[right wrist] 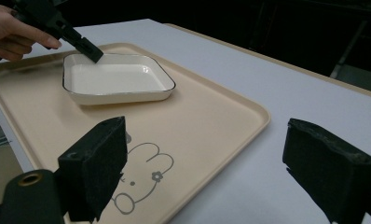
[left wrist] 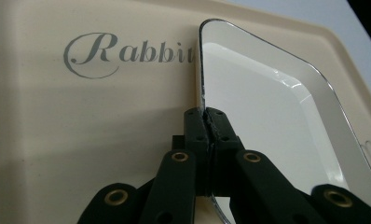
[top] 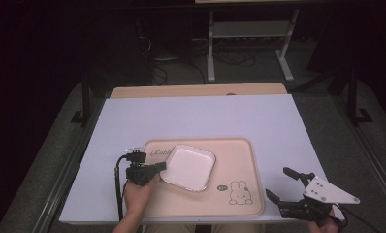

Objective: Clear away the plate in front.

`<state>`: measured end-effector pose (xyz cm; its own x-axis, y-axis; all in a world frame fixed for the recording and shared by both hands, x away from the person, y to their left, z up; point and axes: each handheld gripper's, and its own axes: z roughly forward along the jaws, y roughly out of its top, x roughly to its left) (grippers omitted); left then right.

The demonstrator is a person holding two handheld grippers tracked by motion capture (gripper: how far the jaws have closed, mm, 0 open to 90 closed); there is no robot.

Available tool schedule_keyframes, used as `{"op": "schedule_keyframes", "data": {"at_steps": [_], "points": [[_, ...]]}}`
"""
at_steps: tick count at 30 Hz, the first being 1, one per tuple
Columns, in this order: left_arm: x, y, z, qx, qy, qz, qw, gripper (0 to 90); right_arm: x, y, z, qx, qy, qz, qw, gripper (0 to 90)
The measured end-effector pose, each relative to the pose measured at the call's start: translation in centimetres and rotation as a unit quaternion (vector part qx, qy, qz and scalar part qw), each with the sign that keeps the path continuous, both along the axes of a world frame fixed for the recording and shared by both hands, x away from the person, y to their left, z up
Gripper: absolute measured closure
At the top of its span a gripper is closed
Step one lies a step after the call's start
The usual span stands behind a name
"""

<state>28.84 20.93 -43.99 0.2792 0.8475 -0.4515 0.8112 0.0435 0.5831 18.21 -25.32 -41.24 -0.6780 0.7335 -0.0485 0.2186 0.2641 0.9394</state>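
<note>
A white-topped table (top: pixel 196 116) seen from above, with a beige tray (top: pixel 239 160) lying on its near half. The tray has the grey word "Rabbit" (left wrist: pixel 127 52) printed near its far left corner and a small line drawing of a rabbit (top: pixel 239 193) near its near right corner.

A square white dish (top: pixel 188 166) with rounded corners and a thin dark rim sits on the tray, left of the tray's centre and turned slightly askew. It looks empty.

The left gripper (top: pixel 161 166), held in the person's left hand (top: pixel 140 191), reaches in over the tray's left side. Its two black jaws are clenched on the left rim of the dish; in the left gripper view the pads meet with the thin edge of the dish pinched between them. The dish stretches away to the right of this claw, and the "Rabbit" lettering lies just to its left and beyond. From the right gripper view, the dish appears to rest flat on the tray.

The right gripper (top: pixel 281 183) is off the tray, past its near right corner, near the table's front edge. Its jaws are spread wide apart and hold nothing. The tray and rabbit drawing lie to the left of this claw, with the dish farther off in the same direction.
</note>
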Motion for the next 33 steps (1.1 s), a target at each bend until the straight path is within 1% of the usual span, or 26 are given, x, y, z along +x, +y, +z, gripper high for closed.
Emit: {"op": "schedule_keyframes", "data": {"at_steps": [4,7,8,9,10,11,12,18,19,20,22,24,27,28,29,30,33], "points": [[-0.3,-0.4,0.1,0.014,-0.003,0.001,0.9999,88.5,0.0,0.0,0.0,0.0,0.001,0.001,1.0,12.9],[-0.7,-0.7,0.0,0.023,-0.002,0.001,0.9997,88.0,0.0,0.0,0.0,0.0,0.001,0.0,1.0,12.9],[-0.9,-0.7,-0.1,0.023,0.001,0.001,0.9997,86.9,0.0,0.0,0.0,0.0,0.001,0.0,1.0,12.9],[-1.0,-0.7,-0.1,0.019,0.004,0.003,0.9998,86.9,0.0,0.0,0.0,0.0,0.001,0.0,1.0,12.9],[-1.1,-0.6,-0.2,0.016,0.006,0.002,0.9999,81.6,0.0,0.0,0.0,0.0,0.001,0.0,1.0,12.9],[-1.3,-0.7,-0.2,0.016,0.005,0.002,0.9999,81.6,0.0,0.0,0.0,0.0,0.001,0.0,1.0,12.9],[-1.5,-0.7,-0.1,0.02,0.003,0.0,0.9998,78.2,0.0,0.0,0.0,0.0,0.0,-0.001,1.0,12.9],[-2.2,-0.9,0.1,0.024,0.004,-0.015,0.9996,74.6,0.0,0.0,0.0,0.003,0.0,-0.002,1.0,12.9],[-2.4,-1.0,0.1,0.023,0.004,-0.018,0.9996,74.6,0.0,0.0,0.0,0.003,0.0,-0.003,1.0,12.9],[-2.6,-1.0,0.0,0.018,0.008,-0.021,0.9996,73.2,-0.1,-0.1,0.0,0.002,0.0,-0.004,1.0,12.9],[-2.7,-1.0,0.0,0.018,0.007,-0.022,0.9996,72.6,-0.1,-0.1,0.0,0.003,-0.001,-0.005,1.0,12.9],[-3.2,-1.0,0.0,0.011,0.008,-0.028,0.9995,71.2,0.0,-0.1,0.0,0.003,-0.002,-0.006,1.0,12.9],[-3.5,-1.0,0.0,0.007,0.007,-0.031,0.9995,70.7,0.0,-0.2,0.0,0.003,-0.001,-0.007,1.0,12.9],[-3.7,-1.0,0.0,0.003,0.007,-0.032,0.9995,69.2,0.0,-0.2,0.0,0.003,-0.001,-0.007,1.0,12.9],[-3.8,-1.0,-0.1,0.002,0.008,-0.036,0.9993,69.2,0.0,-0.2,0.0,0.003,-0.001,-0.007,1.0,12.9],[-4.1,-1.1,-0.1,0.0,0.008,-0.036,0.9993,66.9,-0.1,-0.2,0.0,0.003,-0.001,-0.008,1.0,12.9],[-4.4,-1.1,-0.2,-0.004,0.008,-0.038,0.9992,66.4,-0.1,-0.2,0.0,0.003,-0.001,-0.008,1.0,12.9]]}}
